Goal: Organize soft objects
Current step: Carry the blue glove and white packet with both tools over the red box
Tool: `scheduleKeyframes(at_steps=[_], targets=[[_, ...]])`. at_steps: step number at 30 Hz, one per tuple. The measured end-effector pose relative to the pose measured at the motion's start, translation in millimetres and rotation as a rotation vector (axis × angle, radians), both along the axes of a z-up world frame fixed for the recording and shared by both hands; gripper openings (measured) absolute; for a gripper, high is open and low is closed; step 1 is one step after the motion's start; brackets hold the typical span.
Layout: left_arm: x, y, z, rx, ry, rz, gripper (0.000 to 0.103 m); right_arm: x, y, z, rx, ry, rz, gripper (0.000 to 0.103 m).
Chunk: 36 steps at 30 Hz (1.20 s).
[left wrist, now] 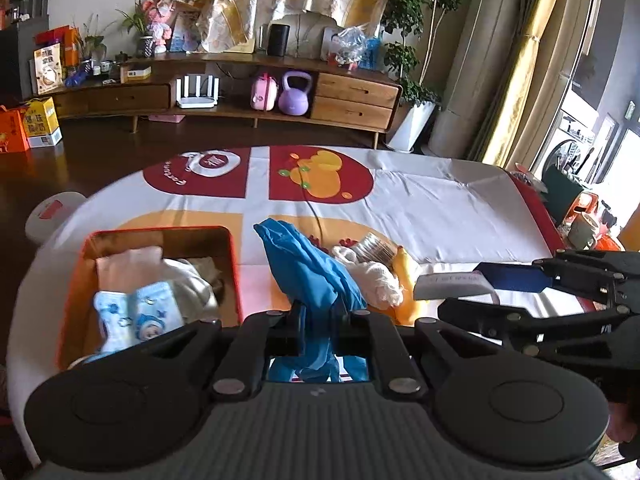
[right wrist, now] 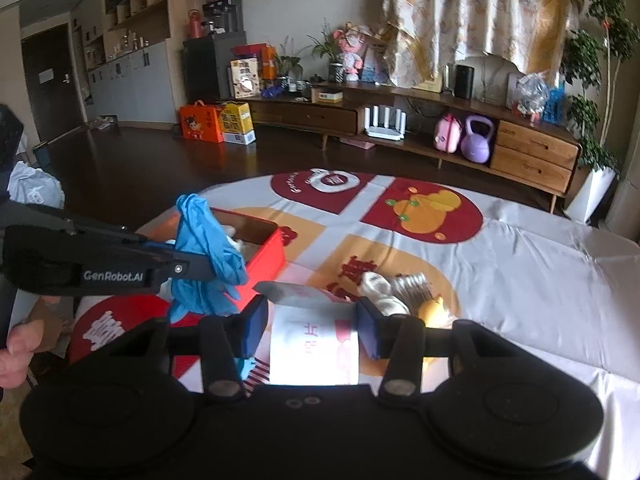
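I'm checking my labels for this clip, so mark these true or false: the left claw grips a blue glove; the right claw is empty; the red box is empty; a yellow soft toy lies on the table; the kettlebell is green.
1. The left claw grips a blue glove. True.
2. The right claw is empty. False: a white packet sits between its pads.
3. The red box is empty. False: it holds folded cloths, among them a blue patterned one.
4. A yellow soft toy lies on the table. True.
5. The kettlebell is green. False: purple.
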<state>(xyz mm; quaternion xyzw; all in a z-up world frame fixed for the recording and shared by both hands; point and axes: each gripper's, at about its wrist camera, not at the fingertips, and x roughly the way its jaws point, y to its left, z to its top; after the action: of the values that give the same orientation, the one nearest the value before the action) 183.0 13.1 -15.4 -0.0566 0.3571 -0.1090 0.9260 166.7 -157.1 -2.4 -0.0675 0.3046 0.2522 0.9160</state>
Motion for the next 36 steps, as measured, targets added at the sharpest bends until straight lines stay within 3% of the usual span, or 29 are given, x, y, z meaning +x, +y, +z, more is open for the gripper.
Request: scheduleKeyframes(at_steps=[10,20,36], targets=[[-7.8,40.3,25.3,0.032,-0.04,0.059,0.011,-6.2,35.7,13.8,-0.018,-0.039,0.056,0.047],[-1.1,86.8,31.6,0.087,-0.041,0.144,0.011,6.3,74.1,13.6,-0.031,-0.047,0.093,0.047],[39.0,138.6,-11.6,0.18,0.069,0.196,0.011,39.5,137.4,-20.9,-0.096,-0.008,0.142,0.047]])
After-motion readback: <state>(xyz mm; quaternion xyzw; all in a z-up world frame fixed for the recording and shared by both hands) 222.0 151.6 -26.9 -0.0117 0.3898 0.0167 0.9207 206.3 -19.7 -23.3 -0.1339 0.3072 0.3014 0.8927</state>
